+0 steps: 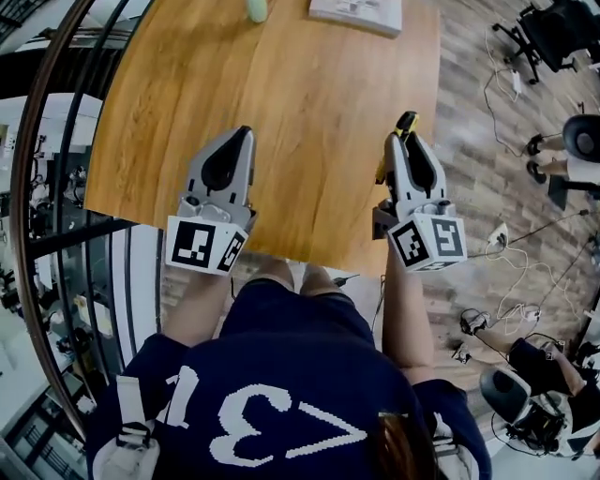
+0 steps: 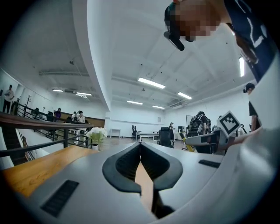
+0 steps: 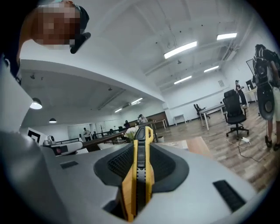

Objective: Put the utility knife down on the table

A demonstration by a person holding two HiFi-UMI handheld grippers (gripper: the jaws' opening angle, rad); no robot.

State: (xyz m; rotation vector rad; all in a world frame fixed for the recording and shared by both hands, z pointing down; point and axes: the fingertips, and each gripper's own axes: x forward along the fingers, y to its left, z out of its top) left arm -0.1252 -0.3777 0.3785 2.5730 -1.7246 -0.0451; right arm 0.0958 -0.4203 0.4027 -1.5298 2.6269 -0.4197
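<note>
A yellow and black utility knife (image 3: 139,170) stands clamped between the jaws of my right gripper (image 3: 140,144), its tip poking out past them. From the head view the knife (image 1: 404,126) sticks out ahead of the right gripper (image 1: 411,142), above the wooden table (image 1: 281,103) near its right front edge. My left gripper (image 1: 240,137) hovers over the table's front left part. Its jaws meet at the tips with nothing between them (image 2: 140,146).
A white booklet (image 1: 358,13) lies at the table's far edge, with a pale green object (image 1: 256,9) beside it. A black railing (image 1: 56,141) curves along the left. Cables (image 1: 525,281) and office chairs (image 1: 553,33) occupy the wooden floor on the right.
</note>
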